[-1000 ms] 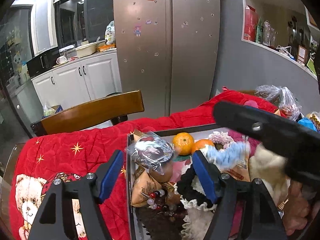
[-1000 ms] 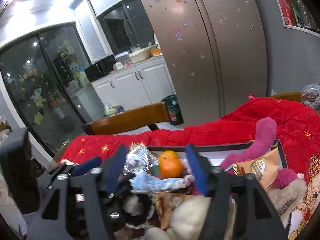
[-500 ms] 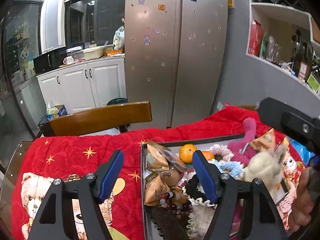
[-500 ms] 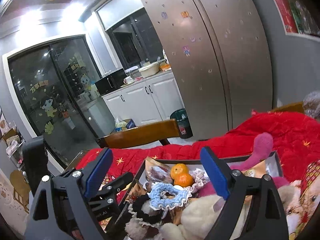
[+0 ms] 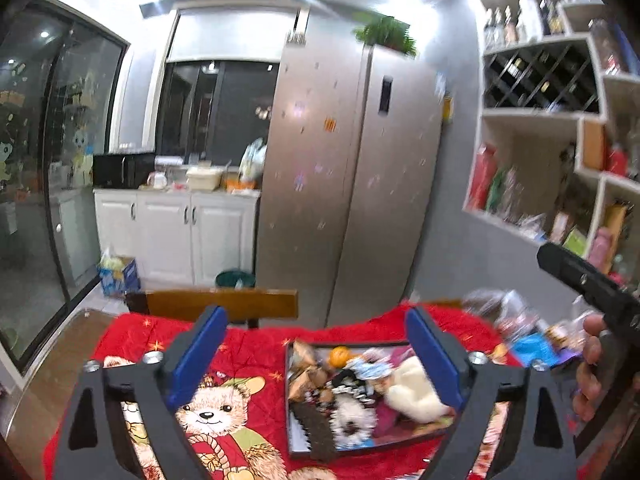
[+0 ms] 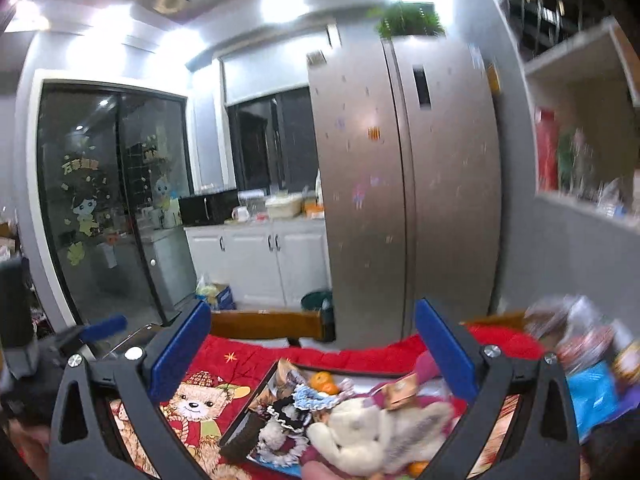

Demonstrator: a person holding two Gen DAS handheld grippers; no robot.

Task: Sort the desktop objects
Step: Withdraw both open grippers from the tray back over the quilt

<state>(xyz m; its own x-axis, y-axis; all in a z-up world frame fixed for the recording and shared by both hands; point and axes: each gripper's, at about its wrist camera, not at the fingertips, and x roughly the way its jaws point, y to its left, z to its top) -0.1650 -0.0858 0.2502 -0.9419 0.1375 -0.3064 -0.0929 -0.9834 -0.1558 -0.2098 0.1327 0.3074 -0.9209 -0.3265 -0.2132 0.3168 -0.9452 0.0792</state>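
Note:
A dark tray (image 5: 291,408) sits on the red bear-print cloth (image 5: 132,340), heaped with several items. Among them are an orange (image 5: 339,355), a blue scrunchie (image 5: 366,364), snack packets (image 5: 304,376) and a white plush toy (image 5: 416,392). My left gripper (image 5: 316,354) hangs high above and short of the tray, its jaws opening with nothing between them. My right gripper (image 6: 312,350) is also raised over the tray (image 6: 244,416), jaws opening and empty. Below it lie the oranges (image 6: 324,382), the white plush (image 6: 360,432) and a pink plush (image 6: 426,362).
A wooden chair back (image 5: 224,304) stands behind the table. A tall steel fridge (image 5: 352,184) and white cabinets (image 5: 180,232) fill the background. Crinkly snack bags (image 5: 516,320) lie at the table's right. A hand (image 5: 592,360) holds the right tool at that edge.
Both grippers have lifted up and back from the tray, which now looks smaller and lower. Both pairs of jaws have spread wider. Nothing was picked up.

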